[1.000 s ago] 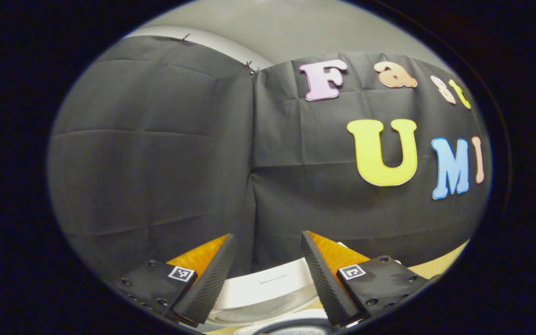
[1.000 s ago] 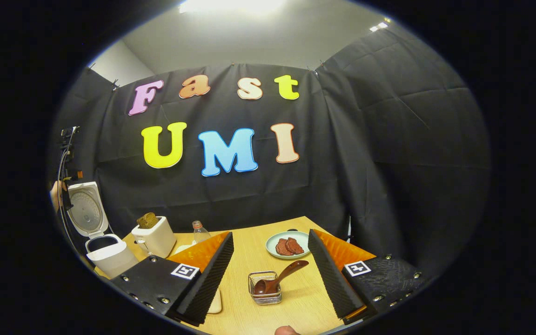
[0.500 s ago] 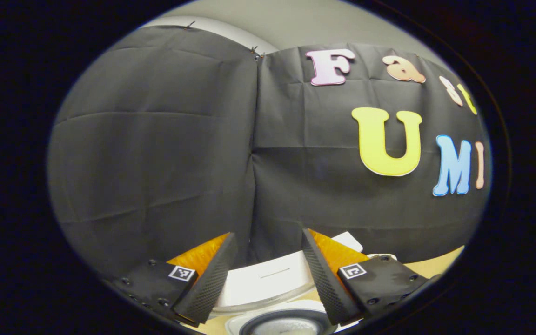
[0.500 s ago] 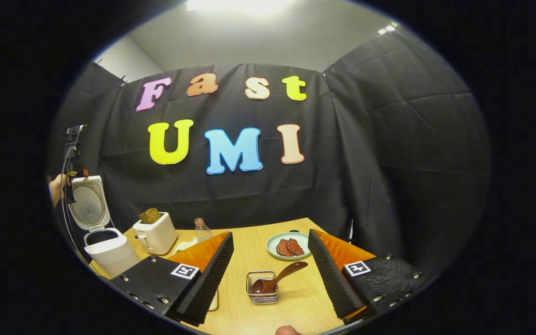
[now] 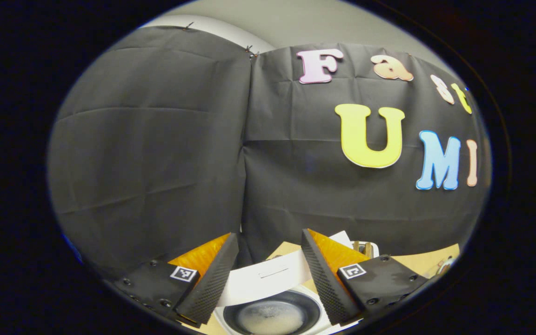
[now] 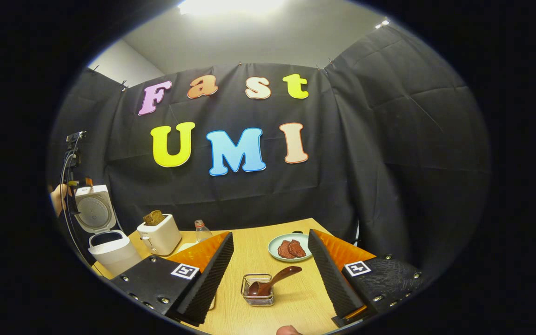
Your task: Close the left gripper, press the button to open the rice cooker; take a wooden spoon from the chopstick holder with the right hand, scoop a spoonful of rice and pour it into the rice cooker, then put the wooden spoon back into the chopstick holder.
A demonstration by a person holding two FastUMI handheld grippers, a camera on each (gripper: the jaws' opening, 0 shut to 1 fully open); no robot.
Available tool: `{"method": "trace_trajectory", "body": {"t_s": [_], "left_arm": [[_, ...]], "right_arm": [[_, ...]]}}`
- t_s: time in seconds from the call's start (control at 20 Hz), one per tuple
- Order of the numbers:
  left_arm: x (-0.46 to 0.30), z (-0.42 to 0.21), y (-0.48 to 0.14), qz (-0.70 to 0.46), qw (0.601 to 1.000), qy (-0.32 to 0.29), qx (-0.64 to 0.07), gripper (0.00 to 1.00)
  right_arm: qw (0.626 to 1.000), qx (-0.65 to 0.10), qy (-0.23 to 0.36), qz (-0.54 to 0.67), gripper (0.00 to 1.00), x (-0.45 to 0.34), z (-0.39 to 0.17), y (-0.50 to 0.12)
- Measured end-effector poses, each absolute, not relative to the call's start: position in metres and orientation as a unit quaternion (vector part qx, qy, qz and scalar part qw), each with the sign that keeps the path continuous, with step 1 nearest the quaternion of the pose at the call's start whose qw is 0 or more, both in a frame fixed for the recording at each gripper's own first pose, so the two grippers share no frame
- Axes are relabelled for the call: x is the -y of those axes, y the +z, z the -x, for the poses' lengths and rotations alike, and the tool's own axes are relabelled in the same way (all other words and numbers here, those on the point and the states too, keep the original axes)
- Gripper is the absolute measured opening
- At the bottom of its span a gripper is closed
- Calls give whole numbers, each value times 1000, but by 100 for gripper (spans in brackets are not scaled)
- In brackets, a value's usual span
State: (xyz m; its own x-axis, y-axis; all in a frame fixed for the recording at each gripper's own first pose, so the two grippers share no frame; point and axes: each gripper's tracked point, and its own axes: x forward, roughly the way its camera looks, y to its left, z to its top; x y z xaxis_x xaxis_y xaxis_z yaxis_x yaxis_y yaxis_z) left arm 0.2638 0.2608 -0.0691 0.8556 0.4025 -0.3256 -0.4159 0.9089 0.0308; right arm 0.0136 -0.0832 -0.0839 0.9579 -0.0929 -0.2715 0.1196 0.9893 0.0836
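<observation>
We held the left gripper (image 5: 268, 274) above the rice cooker (image 5: 272, 307), its fingers spread wide with nothing between them, and below them we looked straight down into the open pot, the raised lid (image 5: 268, 279) standing just beyond. The right gripper (image 6: 270, 274) was equally wide open and empty, hovering over the table (image 6: 296, 302) with the wooden spoon (image 6: 272, 283) lying tilted in the wire chopstick holder (image 6: 257, 298) between and ahead of its fingers, not yet touched. From that side the rice cooker (image 6: 112, 251) stood well apart at the far left edge of the table, lid up, with a toaster (image 6: 158, 235), a bottle (image 6: 201, 231) and a plate of meat slices (image 6: 289, 247) in the ground between. We judged the button step done and the spoon pickup next. The risks we saw were these: the handle leaned at a slant, so a grip taken off its axis could let the spoon twist or slip; the light wire holder could lift or tip along with the spoon if the bowl caught on its rim; and the long carry to the cooker past the toaster and bottle could spill rice or knock something. We could not make out where the rice to be scooped sat.
</observation>
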Motion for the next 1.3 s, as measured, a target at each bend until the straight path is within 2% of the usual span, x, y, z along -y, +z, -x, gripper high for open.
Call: {"method": "trace_trajectory", "body": {"t_s": [0.65, 1.3], "left_arm": [[-187, -206, -140, 16, 953, 204, -225, 95], [-153, -173, -199, 9, 939, 202, -278, 96]], "right_arm": [[988, -142, -30, -51, 98, 118, -15, -96], [986, -155, -14, -66, 98, 129, -19, -113]]}}
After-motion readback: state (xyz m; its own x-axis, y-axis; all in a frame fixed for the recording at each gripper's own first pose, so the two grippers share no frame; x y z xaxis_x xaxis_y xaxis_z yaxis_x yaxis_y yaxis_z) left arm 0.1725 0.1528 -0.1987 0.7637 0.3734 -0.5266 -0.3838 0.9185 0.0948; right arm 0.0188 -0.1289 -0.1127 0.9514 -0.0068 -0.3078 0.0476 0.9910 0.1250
